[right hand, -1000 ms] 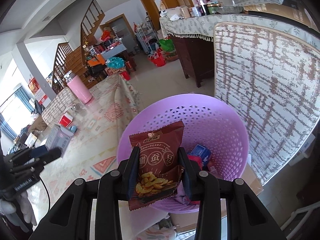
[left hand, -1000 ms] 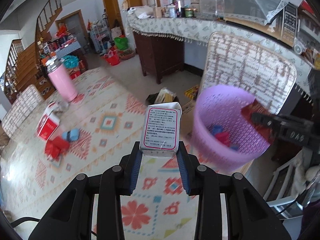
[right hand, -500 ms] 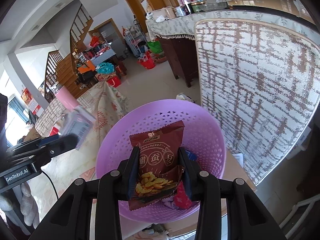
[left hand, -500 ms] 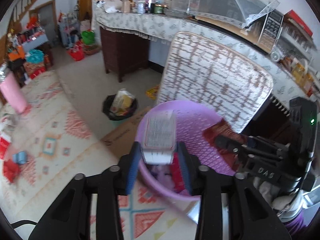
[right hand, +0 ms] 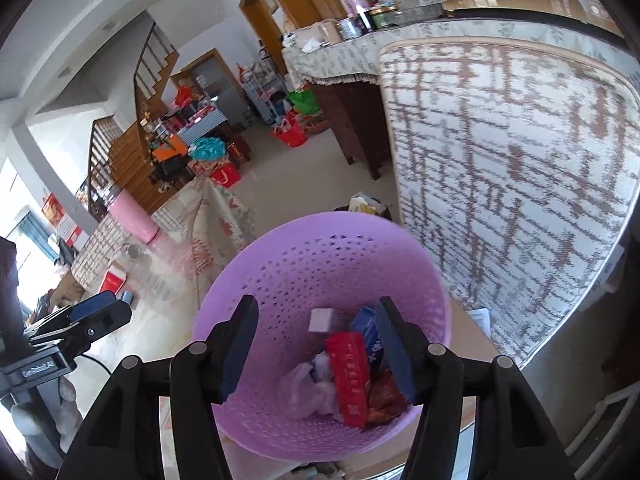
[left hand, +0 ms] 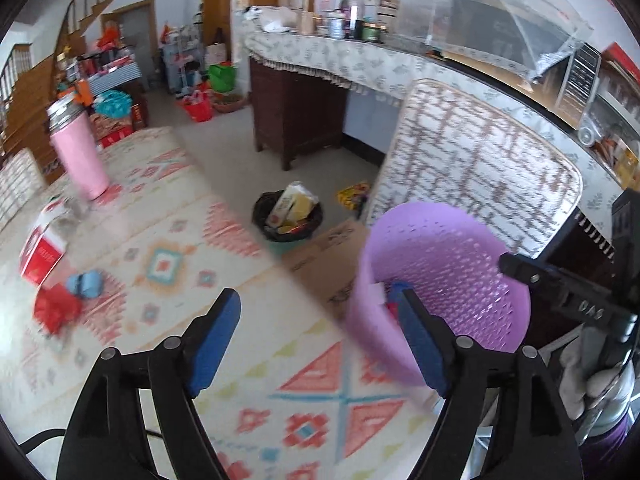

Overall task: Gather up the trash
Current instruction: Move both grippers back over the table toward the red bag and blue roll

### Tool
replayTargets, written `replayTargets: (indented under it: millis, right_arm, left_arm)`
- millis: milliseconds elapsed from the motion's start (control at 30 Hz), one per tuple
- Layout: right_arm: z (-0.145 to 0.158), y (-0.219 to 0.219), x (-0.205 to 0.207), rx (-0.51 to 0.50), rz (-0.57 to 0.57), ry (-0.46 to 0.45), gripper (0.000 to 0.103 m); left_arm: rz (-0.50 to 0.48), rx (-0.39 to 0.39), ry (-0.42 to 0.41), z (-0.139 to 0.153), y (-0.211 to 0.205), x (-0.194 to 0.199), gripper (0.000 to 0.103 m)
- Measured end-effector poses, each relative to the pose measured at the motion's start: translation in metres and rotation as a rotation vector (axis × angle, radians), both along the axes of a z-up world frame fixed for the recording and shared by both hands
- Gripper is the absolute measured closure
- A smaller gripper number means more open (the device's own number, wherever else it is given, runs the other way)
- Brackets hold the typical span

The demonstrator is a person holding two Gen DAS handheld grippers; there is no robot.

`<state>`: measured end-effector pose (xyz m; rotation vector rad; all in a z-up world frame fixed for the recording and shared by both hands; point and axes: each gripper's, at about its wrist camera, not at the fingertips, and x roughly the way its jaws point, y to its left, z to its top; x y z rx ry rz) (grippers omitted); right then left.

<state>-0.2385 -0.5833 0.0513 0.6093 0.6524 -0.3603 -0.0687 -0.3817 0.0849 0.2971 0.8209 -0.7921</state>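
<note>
A patterned tablecloth [left hand: 168, 264] was seen spread under everything, with the purple perforated basket [right hand: 320, 264] set at its edge. Inside the basket lay a red packet [right hand: 350, 376], a dark snack bag [right hand: 384, 400], and a small white box [right hand: 321, 320]. Left gripper [left hand: 320, 330] and right gripper [right hand: 316, 340] were both noted opening, nothing between their jaws.

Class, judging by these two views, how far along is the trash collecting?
Done: wrappers and boxes lie in the purple basket. In hand: nothing; the left gripper and right gripper are opening, both empty. Left: red wrapper, blue scrap and red box on the tablecloth.
</note>
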Motion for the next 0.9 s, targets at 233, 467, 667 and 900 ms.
replayTargets:
  millis: [233,467,667,900]
  right_arm:
    - [0.021,0.036,0.010,-0.073,0.042,-0.065,0.034]
    - [0.029,0.072,0.035,0.000,0.147,-0.079,0.032]
    - [0.031,0.121,0.064,-0.015,0.265,-0.047,0.032]
    - [0.032,0.170,0.089,-0.034,0.353,-0.017,0.032]
  left_arm:
    - [0.144,-0.003,0.019,-0.004,0.072,0.026,0.024]
    - [0.236,0.005,0.034,-0.009,0.130,0.041,0.024]
    - [0.275,-0.001,0.052,-0.014,0.173,0.044,0.024]
    - [0.343,-0.027,0.027,-0.012,0.214,0.049,0.024]
